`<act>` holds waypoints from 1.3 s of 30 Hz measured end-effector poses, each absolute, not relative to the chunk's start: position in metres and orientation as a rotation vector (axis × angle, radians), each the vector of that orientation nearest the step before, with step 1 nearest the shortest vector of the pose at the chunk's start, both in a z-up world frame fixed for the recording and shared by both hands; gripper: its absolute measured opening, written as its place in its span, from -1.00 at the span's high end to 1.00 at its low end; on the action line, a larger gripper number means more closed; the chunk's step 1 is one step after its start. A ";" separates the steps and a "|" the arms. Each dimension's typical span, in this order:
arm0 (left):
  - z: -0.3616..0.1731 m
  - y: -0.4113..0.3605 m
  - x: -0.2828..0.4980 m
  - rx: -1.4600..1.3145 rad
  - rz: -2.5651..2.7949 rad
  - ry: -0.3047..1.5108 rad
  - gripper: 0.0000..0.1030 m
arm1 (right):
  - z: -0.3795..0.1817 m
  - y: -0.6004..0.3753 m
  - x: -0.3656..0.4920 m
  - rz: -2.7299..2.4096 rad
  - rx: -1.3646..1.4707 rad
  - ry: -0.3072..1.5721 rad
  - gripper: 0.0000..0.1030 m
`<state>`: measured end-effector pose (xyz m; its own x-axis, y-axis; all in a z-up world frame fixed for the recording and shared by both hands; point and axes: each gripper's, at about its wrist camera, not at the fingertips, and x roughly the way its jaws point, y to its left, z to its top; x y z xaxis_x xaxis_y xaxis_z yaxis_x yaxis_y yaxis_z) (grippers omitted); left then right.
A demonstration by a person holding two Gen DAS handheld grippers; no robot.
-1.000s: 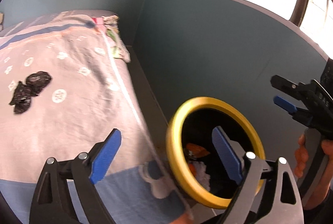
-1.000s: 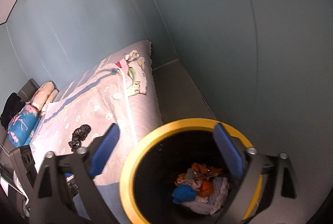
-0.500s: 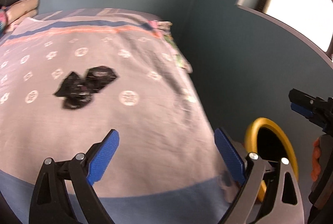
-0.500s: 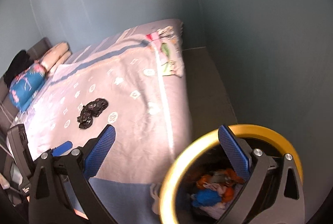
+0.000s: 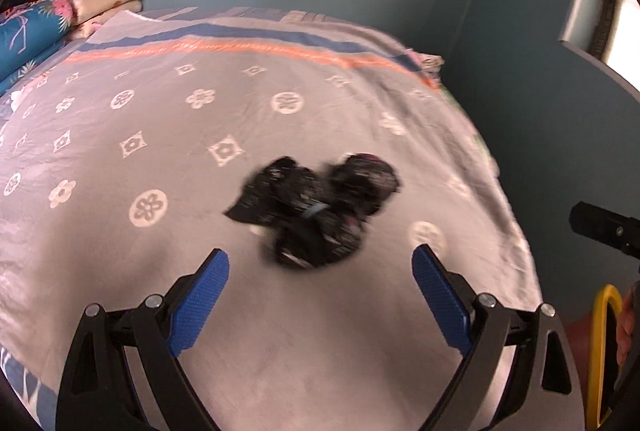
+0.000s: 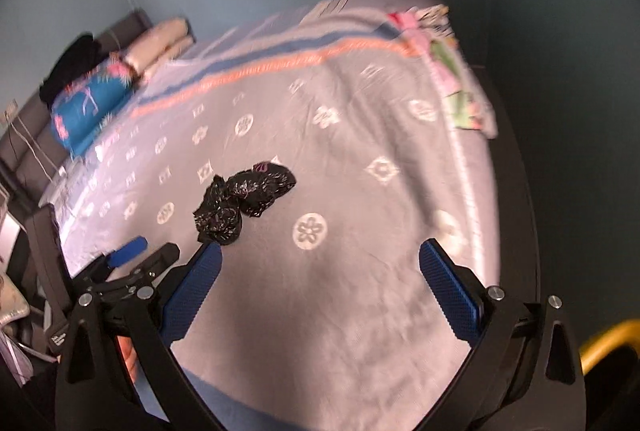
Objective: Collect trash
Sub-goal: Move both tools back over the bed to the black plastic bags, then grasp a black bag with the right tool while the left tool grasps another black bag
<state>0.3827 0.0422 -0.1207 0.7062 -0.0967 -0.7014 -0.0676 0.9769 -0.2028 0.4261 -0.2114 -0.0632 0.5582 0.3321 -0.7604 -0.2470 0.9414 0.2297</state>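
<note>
A crumpled black plastic bag [image 5: 316, 211] lies on the grey patterned bedspread [image 5: 160, 135]; it also shows in the right wrist view [image 6: 240, 199]. My left gripper [image 5: 320, 295] is open and empty, hovering just short of the bag. My right gripper [image 6: 320, 283] is open and empty, over the bedspread [image 6: 360, 311] to the right of the bag. The yellow-rimmed trash bin [image 5: 600, 351] is at the lower right, mostly out of frame; its rim also shows in the right wrist view [image 6: 608, 343].
Folded blankets and pillows [image 5: 36, 27] are stacked at the bed's head. A floral cloth [image 6: 456, 99] hangs over the bed's far right edge. Blue walls [image 5: 520, 111] close in on the right. The left gripper shows in the right wrist view [image 6: 128, 263].
Both grippers have swung left, away from the bin and over the bed. The black bag has come from the far left to just ahead of the left gripper.
</note>
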 end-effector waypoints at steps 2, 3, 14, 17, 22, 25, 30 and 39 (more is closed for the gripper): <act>-0.129 0.050 0.398 -0.218 -0.003 0.804 -0.73 | -0.076 -0.193 0.454 0.371 0.114 0.966 -0.84; -0.131 0.052 0.404 -0.215 0.002 0.808 -0.73 | -0.080 -0.186 0.463 0.380 0.120 0.981 -0.84; -0.163 0.059 0.453 -0.237 0.004 0.853 -0.58 | -0.131 -0.122 0.552 0.452 0.205 1.142 -0.84; -0.170 0.059 0.455 -0.263 -0.014 0.865 -0.42 | -0.144 -0.111 0.563 0.452 0.217 1.190 -0.82; -0.175 0.060 0.452 -0.288 -0.053 0.865 -0.01 | -0.161 -0.091 0.573 0.449 0.195 1.238 -0.49; -0.176 0.060 0.446 -0.301 -0.076 0.860 0.28 | -0.168 -0.084 0.574 0.445 0.202 1.257 -0.31; -0.173 0.056 0.439 -0.305 -0.106 0.862 0.75 | -0.178 -0.073 0.570 0.447 0.182 1.275 0.12; -0.164 0.073 0.416 -0.363 -0.124 0.867 0.87 | -0.169 -0.074 0.563 0.436 0.222 1.230 0.42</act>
<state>0.4157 0.0730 -0.1636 0.6442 -0.2526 -0.7219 -0.0396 0.9316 -0.3613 0.5627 -0.0743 -0.1689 0.2661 0.4370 -0.8592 -0.2016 0.8968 0.3937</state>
